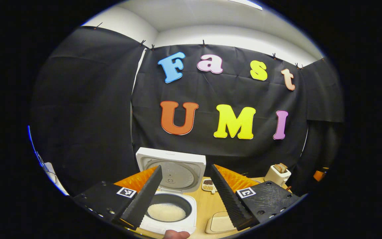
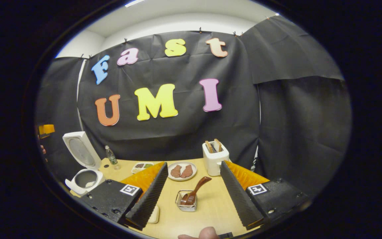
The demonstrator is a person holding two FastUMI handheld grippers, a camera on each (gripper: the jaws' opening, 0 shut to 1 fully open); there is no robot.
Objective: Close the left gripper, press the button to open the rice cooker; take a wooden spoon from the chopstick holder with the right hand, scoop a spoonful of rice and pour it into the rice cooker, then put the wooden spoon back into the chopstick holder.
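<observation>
Both claws wide open, lid up

My left claw (image 1: pixel 185 199) hovers over the open rice cooker (image 1: pixel 171 186); ahead of my right claw (image 2: pixel 191 196), the wooden spoon (image 2: pixel 195 192) leans in the chopstick holder (image 2: pixel 186 202) on the tabletop (image 2: pixel 211 209).

left gripper (image 1: pixel 186 196): two long wedge-shaped fingers w/ ribbed, saw-toothed inner faces, each on a flat matte black block w/ small round screws along the edge. each block carries a square black & white marker tag near the finger base. orange ridged panels sit behind the fingers. right gripper (image 2: pixel 194 196): same build, same tags, screws & orange panels. a fingertip (image 2: pixel 207 233) shows at the bottom edge.
</observation>
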